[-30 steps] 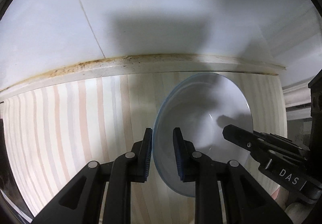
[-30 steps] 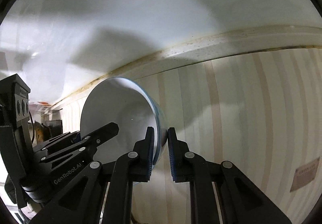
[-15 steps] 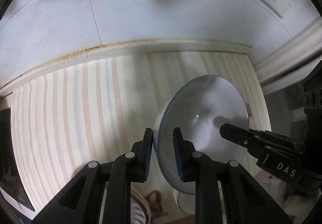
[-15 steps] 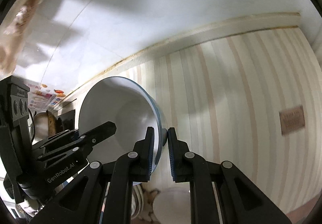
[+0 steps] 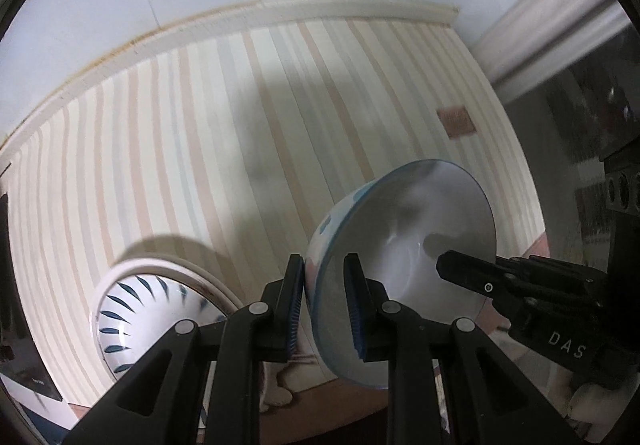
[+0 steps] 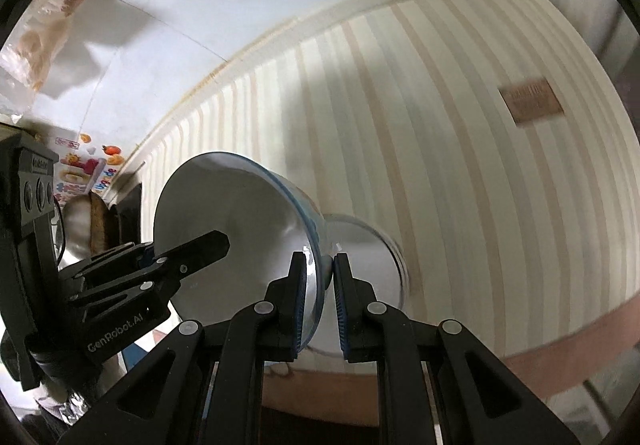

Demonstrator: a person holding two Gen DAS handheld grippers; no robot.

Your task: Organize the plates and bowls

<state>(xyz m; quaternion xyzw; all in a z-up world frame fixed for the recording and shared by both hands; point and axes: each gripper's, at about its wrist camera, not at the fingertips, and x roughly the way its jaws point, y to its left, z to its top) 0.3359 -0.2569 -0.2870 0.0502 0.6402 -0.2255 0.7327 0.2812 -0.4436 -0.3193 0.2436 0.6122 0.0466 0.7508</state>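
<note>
both claws pinch one bowl (image 5: 404, 261) by opposite rims: left gripper (image 5: 323, 305) on its near edge, right gripper (image 6: 320, 301) across. bowl hangs tilted above the striped cloth (image 5: 200, 149). patterned bowl (image 5: 148, 321) sits lower left, nearer the left hand; likely stacking target.

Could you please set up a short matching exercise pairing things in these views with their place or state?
Things:
1. white bowl with blue rim
2. white bowl with dark blue petal strokes
3. small brown rectangular label

Places or states:
A. flat on the striped cloth, far side
B. clamped at the rim by both tongs
C. standing on the cloth, untouched

Pairs: 1-B, 2-C, 3-A
</note>
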